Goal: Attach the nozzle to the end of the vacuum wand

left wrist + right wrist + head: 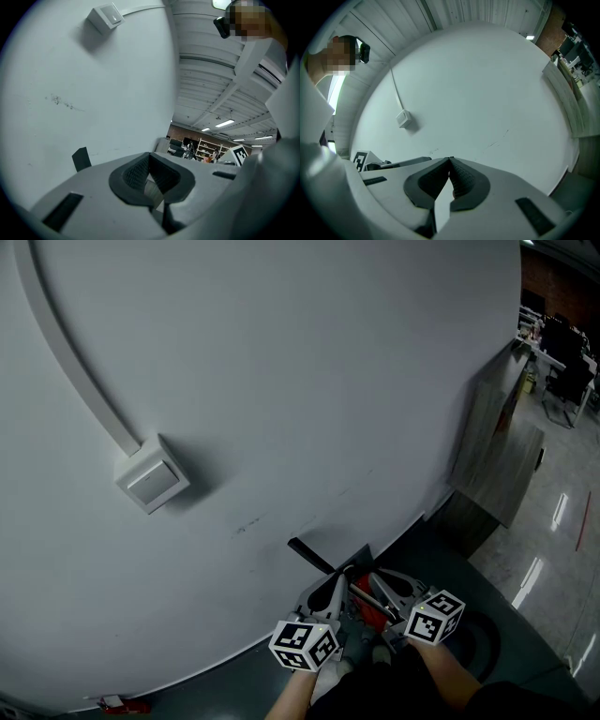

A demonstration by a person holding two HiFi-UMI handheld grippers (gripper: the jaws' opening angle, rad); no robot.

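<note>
The fingers of the left gripper are pressed together with nothing between them. The right gripper is the same, its fingers closed on empty air.

Both grippers point roughly level at the wall, side by side at the near edge of the head view. Low between them sits a red and dark cluster, which I take for the vacuum. A flat black piece juts out of it to the far left, against the wall. This may be the nozzle or the wand's end, but I cannot tell which, or whether the two are joined.

With neither gripper holding anything, this fits both a nozzle waiting to be picked up and one already pushed home and let go.

Beyond them is the plain white wall, with a switch box to the far left.
</note>
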